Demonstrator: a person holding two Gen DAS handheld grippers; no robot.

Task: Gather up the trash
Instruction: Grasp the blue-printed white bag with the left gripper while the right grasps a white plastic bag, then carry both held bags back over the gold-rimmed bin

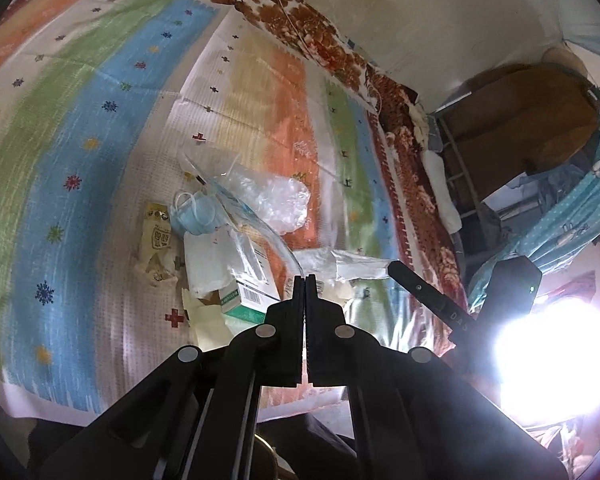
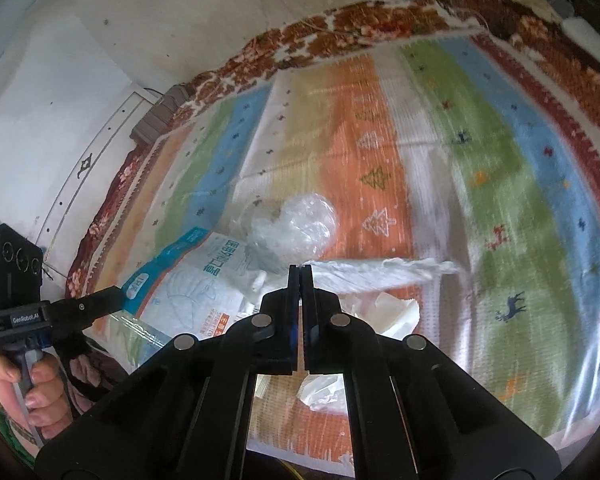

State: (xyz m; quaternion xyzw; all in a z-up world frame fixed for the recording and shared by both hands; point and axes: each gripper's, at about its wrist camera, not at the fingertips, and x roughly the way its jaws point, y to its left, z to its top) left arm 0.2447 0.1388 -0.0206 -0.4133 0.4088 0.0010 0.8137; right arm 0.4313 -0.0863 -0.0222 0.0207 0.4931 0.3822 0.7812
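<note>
On the bed [image 1: 80, 152], toward its near edge: striped blanket [image 2: 480, 184] bearing heaped trash [image 1: 228, 232] — mask package [image 2: 204, 284], crumpled clear plastic [image 2: 296, 228], blue mask [image 1: 194, 214]. Left hand-held gripper [image 1: 305, 280] and right hand-held gripper [image 2: 300, 270]: pressed together, apparently empty. Step: gathering barely begun. Next: part, descend, pinch one piece.

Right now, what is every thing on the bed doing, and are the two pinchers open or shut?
Left hand-held gripper: shut, nothing visibly between its fingers.
Right hand-held gripper: shut; whether it pinches the plastic, I cannot tell.
Blue face mask: crumpled, lying on the blanket.
Clear plastic wad: scrunched up, lying loose.
Green and white box: tipped on its side.
Mask packet: flat, empty-looking.
Striped blanket: spread out.
</note>
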